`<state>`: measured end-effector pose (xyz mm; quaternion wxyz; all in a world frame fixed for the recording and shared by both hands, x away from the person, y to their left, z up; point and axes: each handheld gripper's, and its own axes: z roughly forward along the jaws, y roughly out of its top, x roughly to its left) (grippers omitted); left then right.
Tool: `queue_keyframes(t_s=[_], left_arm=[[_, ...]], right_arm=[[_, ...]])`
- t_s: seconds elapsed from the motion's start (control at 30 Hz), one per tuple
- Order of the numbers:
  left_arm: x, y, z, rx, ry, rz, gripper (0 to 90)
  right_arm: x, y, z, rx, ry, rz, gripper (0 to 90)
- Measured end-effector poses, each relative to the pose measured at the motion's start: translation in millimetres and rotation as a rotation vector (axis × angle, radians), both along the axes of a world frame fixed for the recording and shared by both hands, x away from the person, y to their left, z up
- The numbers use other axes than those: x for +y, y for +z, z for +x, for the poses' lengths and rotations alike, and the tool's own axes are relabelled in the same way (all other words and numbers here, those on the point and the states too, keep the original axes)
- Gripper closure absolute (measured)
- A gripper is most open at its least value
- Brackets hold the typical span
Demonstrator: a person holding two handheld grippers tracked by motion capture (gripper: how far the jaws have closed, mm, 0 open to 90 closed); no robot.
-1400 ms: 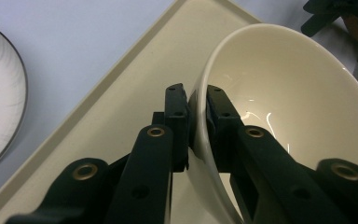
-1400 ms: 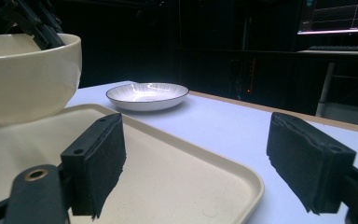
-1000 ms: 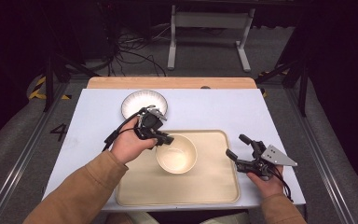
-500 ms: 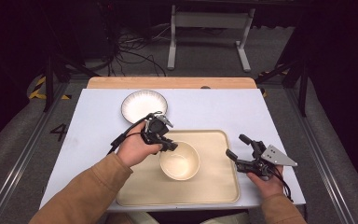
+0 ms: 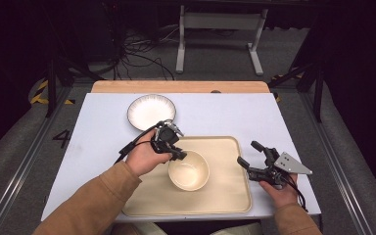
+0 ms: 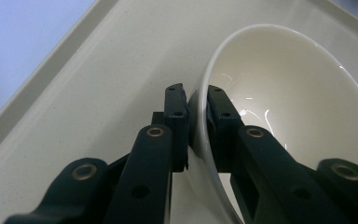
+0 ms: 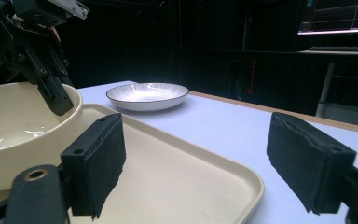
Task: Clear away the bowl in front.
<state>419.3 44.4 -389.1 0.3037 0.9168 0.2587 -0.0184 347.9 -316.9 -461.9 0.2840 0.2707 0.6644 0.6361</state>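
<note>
Left tool (image 5: 178, 154) is clamped on the near-left rim of the cream bowl (image 5: 189, 170); in the left gripper view one jaw sits outside the wall, the other inside, both pressed to the rim w/ no gap. The bowl is on the beige tray (image 5: 225, 196), roughly mid-tray, slightly left. Left hand (image 5: 144, 157) grips the tool from the left, tan sleeve (image 5: 90, 203) coming in from the bottom edge. Right tool (image 5: 250, 155) is wide open, nothing btwn its pads, hovering just past the tray's right edge over the worktop (image 5: 93, 127); grey three-cornered plate (image 5: 291, 164) on top, right hand (image 5: 280, 190) behind it. In the right gripper view its two black pads (image 7: 97, 163) stand well apart, tray corner btwn them. White plate w/ dark rim (image 5: 152, 111) lies on the worktop beyond the tray's far-left corner, apart from it.
</note>
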Motion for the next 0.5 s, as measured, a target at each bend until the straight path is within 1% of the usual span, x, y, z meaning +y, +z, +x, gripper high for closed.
queue_keyframes(t_s=[0.17,0.4,0.5], left_arm=[[-1.1,-2.3,0.0,-0.010,-0.002,0.024,81.2],[-0.7,-3.2,1.6,-0.018,-0.015,0.028,81.5],[-0.6,-3.1,1.8,-0.026,-0.027,0.044,81.8]], right_arm=[[0.0,0.0,0.0,0.000,0.002,0.000,19.5],[0.1,0.0,0.0,0.000,0.001,0.001,19.6],[0.1,0.0,0.0,0.000,0.001,0.000,19.6]])
